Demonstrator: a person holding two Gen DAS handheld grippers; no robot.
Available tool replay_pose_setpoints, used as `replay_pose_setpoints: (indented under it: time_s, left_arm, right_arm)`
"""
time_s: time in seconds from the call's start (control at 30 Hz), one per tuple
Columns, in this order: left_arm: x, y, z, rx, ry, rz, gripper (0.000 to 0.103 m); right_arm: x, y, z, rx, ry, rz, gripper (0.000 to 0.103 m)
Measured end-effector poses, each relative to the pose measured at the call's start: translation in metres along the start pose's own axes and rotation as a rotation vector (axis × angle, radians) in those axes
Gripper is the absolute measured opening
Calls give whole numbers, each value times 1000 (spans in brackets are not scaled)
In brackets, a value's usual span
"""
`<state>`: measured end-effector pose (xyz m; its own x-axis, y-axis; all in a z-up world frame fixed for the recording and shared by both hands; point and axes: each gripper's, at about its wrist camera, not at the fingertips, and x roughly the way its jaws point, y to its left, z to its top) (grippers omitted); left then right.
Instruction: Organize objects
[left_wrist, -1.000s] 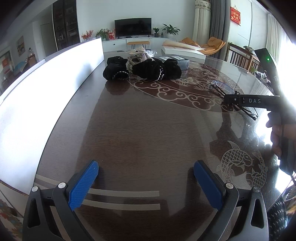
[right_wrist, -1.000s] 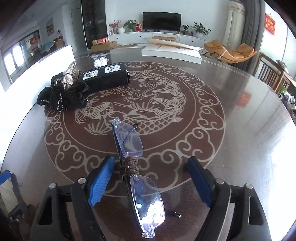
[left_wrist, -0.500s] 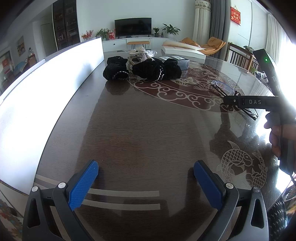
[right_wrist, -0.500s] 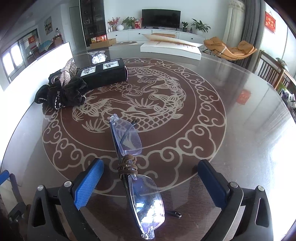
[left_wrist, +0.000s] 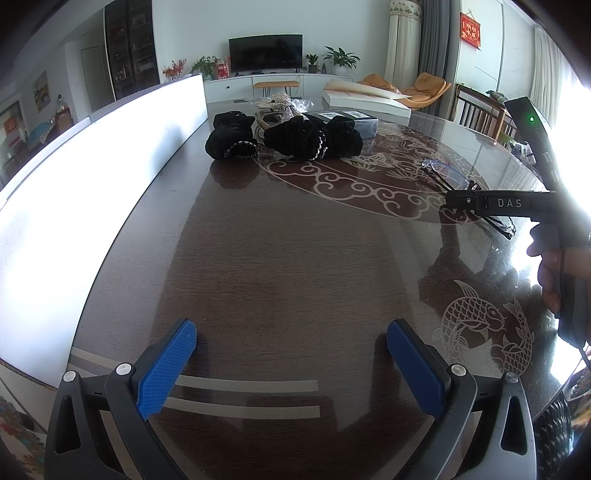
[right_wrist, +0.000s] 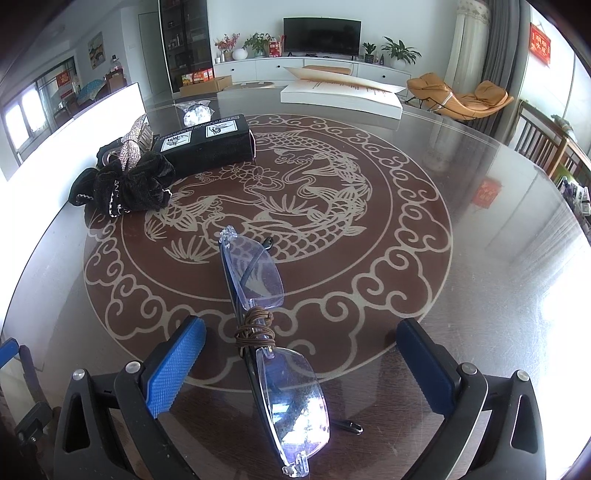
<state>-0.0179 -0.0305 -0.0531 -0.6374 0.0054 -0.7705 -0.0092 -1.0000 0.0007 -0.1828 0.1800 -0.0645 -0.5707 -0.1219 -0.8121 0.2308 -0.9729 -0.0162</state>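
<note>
Right hand-held gripper (right_wrist: 299, 365): I see its jaws spread wide, one blue pad on each side of the glasses, neither pad touching them. In the left wrist view it shows as a dark bar marked DAS with a person's fingers (left_wrist: 554, 273) around the handle.
Glasses (right_wrist: 266, 317): They lie folded on the surface between my right jaws, running lengthwise away from the camera. The near lens sits low in view, the far lens points toward the fish pattern. A brown cord (right_wrist: 255, 328) is wound around the bridge.
Left hand-held gripper (left_wrist: 291, 363): Its jaws stand apart with nothing between them, only bare dark wood and two pale stripes under it.
Surface (right_wrist: 461, 295): Dark wood under glass, with a large round pale pattern of fish and curling clouds. The glasses rest on the near edge of that pattern.
Black fabric pieces (right_wrist: 129, 188): Bunched at the far left of the pattern, well apart from the glasses, with a sparkly silver strip (right_wrist: 133, 144) lying on them.
Black box (right_wrist: 207, 146): Just behind the fabric, touching or nearly touching it, two white labels on top.
White flat box (right_wrist: 340, 96): At the far edge of the surface.
White panel (left_wrist: 92, 177): Runs along the left side of the surface.
</note>
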Motion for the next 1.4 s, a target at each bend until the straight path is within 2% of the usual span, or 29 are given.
replay_pose_setpoints:
  time_s: [1.4]
  left_arm:
    - [1,-1,1,4,15,-3,103]
  right_arm:
    - [0,-1,-1,-1,0,1,103]
